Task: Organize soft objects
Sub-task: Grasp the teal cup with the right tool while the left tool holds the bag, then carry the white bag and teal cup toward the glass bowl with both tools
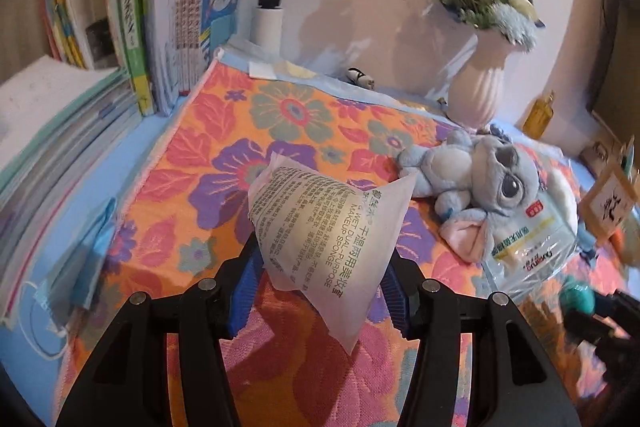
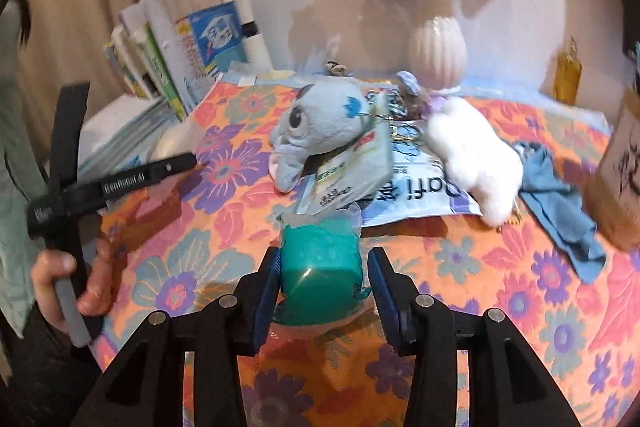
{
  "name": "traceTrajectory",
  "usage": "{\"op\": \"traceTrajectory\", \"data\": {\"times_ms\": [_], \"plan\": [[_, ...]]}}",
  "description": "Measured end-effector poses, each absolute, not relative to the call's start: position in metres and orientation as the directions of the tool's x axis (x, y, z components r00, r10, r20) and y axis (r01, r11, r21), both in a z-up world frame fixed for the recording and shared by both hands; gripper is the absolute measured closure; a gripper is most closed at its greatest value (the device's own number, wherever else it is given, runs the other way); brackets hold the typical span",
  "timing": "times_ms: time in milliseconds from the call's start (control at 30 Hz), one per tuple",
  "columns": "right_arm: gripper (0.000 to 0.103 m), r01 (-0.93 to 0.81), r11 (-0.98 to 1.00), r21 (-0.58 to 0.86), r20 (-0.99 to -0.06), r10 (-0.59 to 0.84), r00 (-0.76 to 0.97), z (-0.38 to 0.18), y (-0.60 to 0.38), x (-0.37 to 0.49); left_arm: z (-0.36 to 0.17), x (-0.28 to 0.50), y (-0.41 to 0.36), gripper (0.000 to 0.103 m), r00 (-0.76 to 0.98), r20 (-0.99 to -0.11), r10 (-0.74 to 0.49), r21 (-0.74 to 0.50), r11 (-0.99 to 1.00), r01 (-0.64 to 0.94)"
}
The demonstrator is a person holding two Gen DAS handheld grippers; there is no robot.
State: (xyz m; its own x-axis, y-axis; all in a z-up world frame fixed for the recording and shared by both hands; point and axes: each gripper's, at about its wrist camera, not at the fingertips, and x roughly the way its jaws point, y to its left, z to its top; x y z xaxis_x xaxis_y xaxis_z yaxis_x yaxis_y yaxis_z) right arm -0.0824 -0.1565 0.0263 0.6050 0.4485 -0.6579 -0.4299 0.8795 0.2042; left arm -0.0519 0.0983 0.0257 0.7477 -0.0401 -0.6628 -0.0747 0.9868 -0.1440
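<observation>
Two packets in hand: I hold a white sponge packet (image 1: pixel 324 247) in my left gripper (image 1: pixel 318 279), raised over the floral cloth (image 1: pixel 224 155).
Right gripper (image 2: pixel 322 279): a teal wrapped sponge (image 2: pixel 320 267) sits between the blue pads (image 2: pixel 267 291); the left pad touches it, the right one stands apart, so I cannot tell whether it grips.
Plush elephant (image 1: pixel 472 179): lying on clear packets (image 1: pixel 524 247) beside the vase (image 1: pixel 478 83).
Right view only: white plush (image 2: pixel 476 155), blue rag (image 2: pixel 560 203), my left hand (image 2: pixel 68 283) on its handle.
Left view only: face masks (image 1: pixel 84 251) by the books (image 1: pixel 132 27).
</observation>
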Motion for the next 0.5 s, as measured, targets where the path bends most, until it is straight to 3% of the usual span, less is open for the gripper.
{"op": "traceTrajectory", "data": {"times_ms": [333,500], "plan": [[0.062,-0.439,0.896,0.062,-0.600,0.385,0.701,0.040,-0.134,-0.109,0.033,-0.058,0.095,0.054,0.765,-0.641,-0.058,-0.156,0.986,-0.056],[0.062,-0.440,0.895,0.079,-0.563,0.404,0.721,0.056,-0.142,-0.121,0.051,-0.077,0.057,0.054,0.769,-0.624,-0.143,-0.177,0.983,0.039]]}}
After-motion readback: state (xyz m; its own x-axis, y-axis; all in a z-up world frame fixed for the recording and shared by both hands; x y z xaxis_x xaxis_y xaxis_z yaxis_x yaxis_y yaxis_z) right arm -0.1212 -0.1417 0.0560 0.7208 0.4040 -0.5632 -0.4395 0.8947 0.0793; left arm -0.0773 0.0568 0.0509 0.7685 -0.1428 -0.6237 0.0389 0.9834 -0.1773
